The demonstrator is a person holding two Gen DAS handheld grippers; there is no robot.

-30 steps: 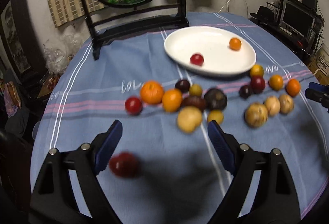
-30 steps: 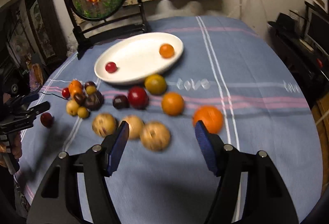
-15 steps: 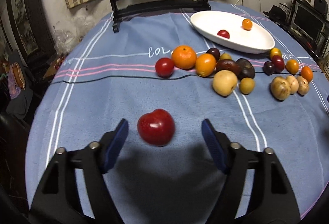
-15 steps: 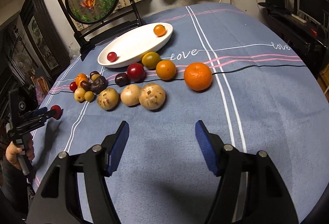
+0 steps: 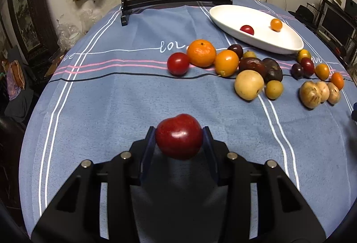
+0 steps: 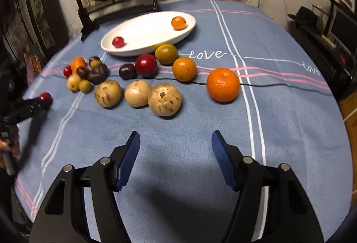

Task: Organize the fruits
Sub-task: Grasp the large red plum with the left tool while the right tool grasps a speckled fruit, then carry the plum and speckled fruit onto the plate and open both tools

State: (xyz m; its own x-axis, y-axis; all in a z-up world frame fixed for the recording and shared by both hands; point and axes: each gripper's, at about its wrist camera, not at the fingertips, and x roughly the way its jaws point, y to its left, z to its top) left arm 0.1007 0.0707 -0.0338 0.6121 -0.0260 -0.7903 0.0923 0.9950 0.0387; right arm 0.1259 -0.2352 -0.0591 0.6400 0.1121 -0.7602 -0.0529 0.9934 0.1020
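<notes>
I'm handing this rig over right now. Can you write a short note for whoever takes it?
Left gripper: fingers closing on a red fruit, low over the cloth.
Right gripper: open, nothing between its fingers.
Plate: holds one small red fruit and one small orange one.
Left: all the other fruit is on the cloth near the plate, including the big orange.

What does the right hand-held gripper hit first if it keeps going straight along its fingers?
Probably bare blue tablecloth: the right hand-held gripper is open, empty and angled down. If it cleared the cloth, the speckled tan fruit lies next in line, though depth is hard to judge.
</notes>
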